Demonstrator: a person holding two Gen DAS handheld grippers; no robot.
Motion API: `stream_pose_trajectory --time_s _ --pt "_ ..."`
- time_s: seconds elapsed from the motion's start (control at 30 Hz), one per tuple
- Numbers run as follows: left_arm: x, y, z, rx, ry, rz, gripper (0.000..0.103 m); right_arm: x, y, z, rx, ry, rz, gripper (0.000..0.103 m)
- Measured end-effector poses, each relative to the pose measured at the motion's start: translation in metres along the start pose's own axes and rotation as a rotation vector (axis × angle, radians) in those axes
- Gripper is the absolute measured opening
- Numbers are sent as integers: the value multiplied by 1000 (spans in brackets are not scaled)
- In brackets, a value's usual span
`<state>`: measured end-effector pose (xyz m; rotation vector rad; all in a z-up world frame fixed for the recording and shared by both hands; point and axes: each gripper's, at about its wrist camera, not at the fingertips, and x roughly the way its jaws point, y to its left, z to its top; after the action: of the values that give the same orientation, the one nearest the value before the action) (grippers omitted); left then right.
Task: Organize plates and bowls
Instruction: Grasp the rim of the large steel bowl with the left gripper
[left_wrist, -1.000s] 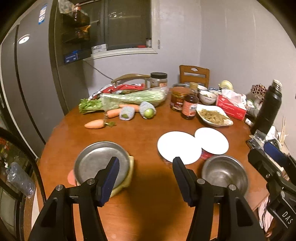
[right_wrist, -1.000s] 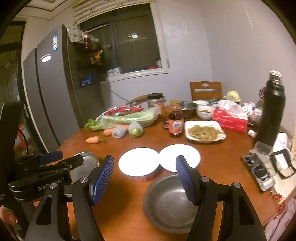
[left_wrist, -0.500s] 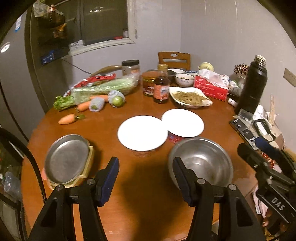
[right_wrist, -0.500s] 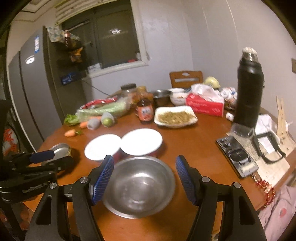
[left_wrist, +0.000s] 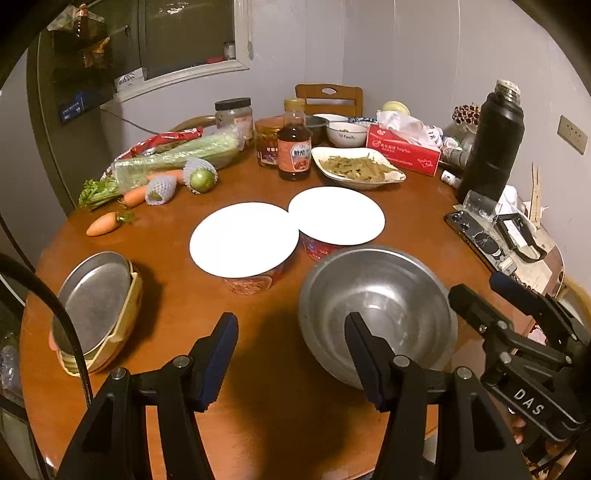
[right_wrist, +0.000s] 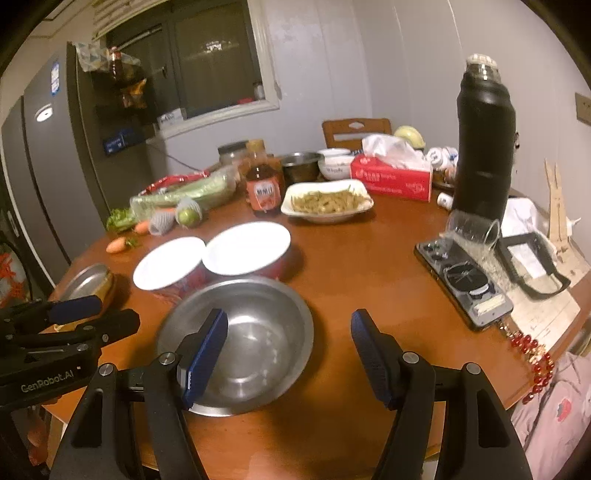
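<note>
A: Right wrist view first: the right gripper hangs over the near side of the table, fingers parted and holding nothing. One pad sits over the steel bowl, the other over bare wood.

B: And the left gripper? Same story, spread apart and empty, one finger in front of the bowl's near rim.

A: So both are near one bowl. If both go for it, I'd expect them to collide, or one to knock it.

B: The bowl is close to the table edge too. A glancing touch on that slick curved wall could skid it toward the person.

A: Behind it, two white plates rest on top of red tubs, touching at the rims. A bowl pushed forward could tip one off.

B: The other steel plate sits tilted on a yellow dish at the left edge. Grabbing it by the raised rim might drag both.

A: Whether that dish holds more beneath it, I cannot tell.
</note>
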<state>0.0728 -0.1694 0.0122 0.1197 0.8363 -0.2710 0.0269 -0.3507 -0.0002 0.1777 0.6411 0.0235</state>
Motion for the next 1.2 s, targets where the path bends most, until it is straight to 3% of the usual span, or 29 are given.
stream_pose_trajectory --time_s 0.8,1.2 --pt "63 -9 -2 5 82 -28 60 63 -9 -20 -36 74 -52 70" --pt "73 -11 -2 7 79 -61 58 73 -3 -22 -49 79 -9 45"
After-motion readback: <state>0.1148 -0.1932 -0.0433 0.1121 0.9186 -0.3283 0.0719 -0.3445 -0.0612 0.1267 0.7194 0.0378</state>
